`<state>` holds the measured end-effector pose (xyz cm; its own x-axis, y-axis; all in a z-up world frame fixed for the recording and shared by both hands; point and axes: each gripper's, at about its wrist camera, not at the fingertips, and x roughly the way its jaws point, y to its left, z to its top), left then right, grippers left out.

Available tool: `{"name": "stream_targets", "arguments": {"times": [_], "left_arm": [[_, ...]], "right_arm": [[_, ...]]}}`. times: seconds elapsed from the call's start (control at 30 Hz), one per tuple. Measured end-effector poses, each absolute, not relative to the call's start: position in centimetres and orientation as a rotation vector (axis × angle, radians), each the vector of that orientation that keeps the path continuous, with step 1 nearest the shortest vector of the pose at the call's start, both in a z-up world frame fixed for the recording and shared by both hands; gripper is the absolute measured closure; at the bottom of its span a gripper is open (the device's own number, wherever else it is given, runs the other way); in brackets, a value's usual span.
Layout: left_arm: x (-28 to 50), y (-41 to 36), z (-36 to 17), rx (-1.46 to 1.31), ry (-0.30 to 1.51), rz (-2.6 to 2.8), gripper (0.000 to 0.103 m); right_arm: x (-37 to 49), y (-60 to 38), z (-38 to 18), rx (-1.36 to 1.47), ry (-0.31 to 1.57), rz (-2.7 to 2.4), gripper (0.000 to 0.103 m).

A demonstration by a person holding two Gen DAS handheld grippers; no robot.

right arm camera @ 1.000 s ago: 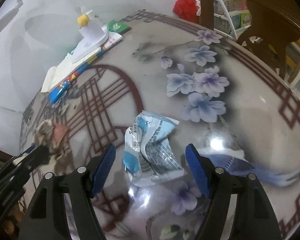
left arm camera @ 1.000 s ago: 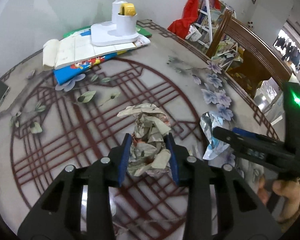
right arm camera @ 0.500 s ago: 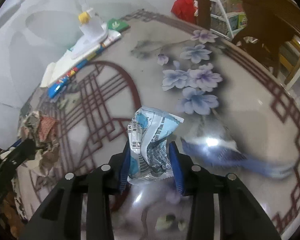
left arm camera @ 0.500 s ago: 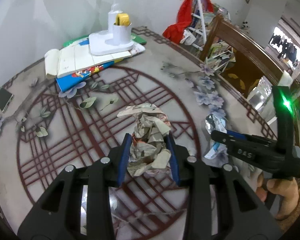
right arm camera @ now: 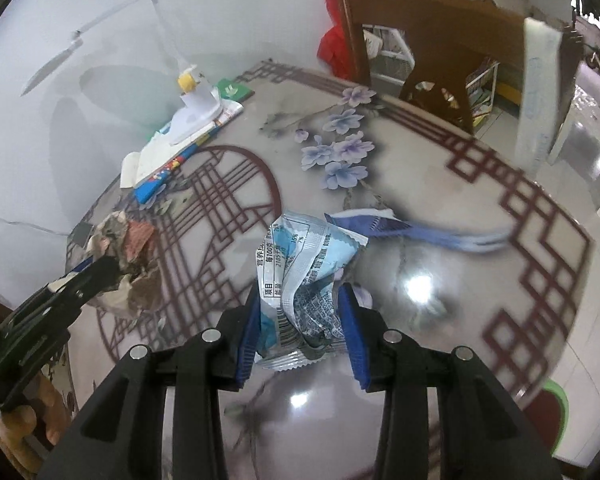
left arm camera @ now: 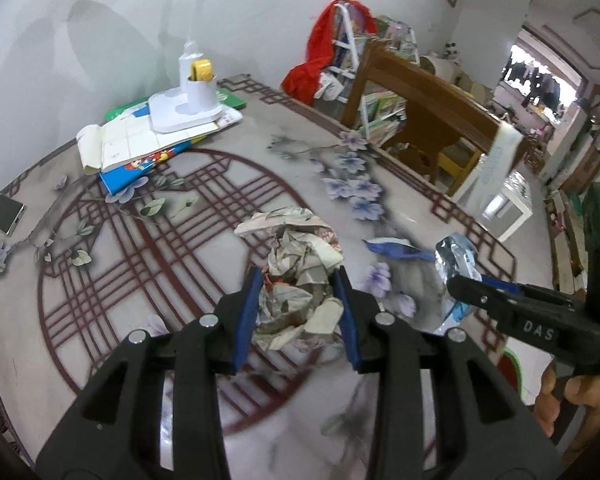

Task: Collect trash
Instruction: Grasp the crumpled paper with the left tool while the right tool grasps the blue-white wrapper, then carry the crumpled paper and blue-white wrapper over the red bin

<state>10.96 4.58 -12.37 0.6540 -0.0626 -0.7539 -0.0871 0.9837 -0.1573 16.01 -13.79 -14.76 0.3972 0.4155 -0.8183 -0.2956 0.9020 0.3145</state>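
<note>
Both tongs are lifting their trash off the surface

The right tongs (right arm camera: 298, 322), which were standing wide around the blue-and-silver wrapper (right arm camera: 306, 272) a second ago, are now squeezing it between their blue pads after closing in early in that second, and the wrapper is crumpling upright and rising clear of the surface (right arm camera: 440, 240). The left tongs (left arm camera: 298, 312) are carrying the crumpled paper wad (left arm camera: 296, 276) higher, so more of the patterned top and the room beyond is showing. A blue strip (right arm camera: 412, 230) that lay under the wrapper is now showing uncovered.
</note>
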Motion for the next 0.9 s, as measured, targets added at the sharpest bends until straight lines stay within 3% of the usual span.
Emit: {"name": "stream_targets", "arguments": {"times": [0.9], "left_arm": [[4.7, -5.3, -7.5, -0.081, 0.770, -0.216, 0.067]], "right_arm": [[4.2, -26.2, -9.7, 0.223, 0.941, 0.211, 0.065]]}}
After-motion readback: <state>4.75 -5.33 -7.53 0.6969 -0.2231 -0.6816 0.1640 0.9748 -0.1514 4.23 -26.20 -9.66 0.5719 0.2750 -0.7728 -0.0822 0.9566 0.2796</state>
